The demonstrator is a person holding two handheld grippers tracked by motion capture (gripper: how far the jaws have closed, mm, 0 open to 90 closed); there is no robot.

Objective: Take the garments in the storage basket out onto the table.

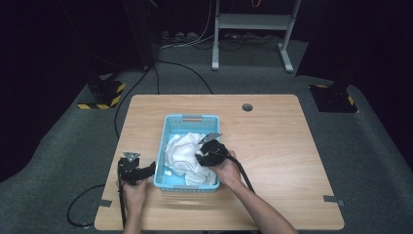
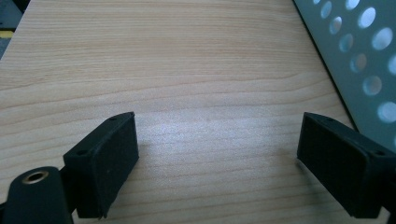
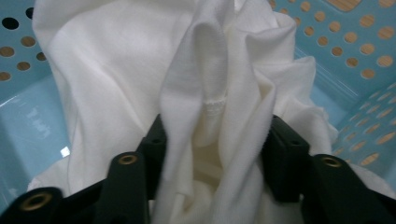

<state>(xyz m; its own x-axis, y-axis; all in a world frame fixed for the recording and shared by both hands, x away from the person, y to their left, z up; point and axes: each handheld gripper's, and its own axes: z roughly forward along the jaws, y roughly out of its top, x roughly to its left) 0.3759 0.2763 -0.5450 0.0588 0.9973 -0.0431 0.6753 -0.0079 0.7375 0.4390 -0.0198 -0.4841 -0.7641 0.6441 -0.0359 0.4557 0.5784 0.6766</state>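
While bunched in the perforated light-blue plastic basket (image 1: 167, 127), crumpled white cotton cloth (image 3: 140, 70) looks light, limp, unbreakable; best taken at a thick fold. Right gripper (image 3: 212, 140) clamps such a fold. Left gripper (image 2: 217, 154) gapes over wooden table (image 2: 187, 56).

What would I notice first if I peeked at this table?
A crumpled white cloth fills a light blue basket in the middle of the wooden table. The right gripper reaches into the basket and pinches a bunch of the cloth, while the left gripper waits open just outside the basket's left side.
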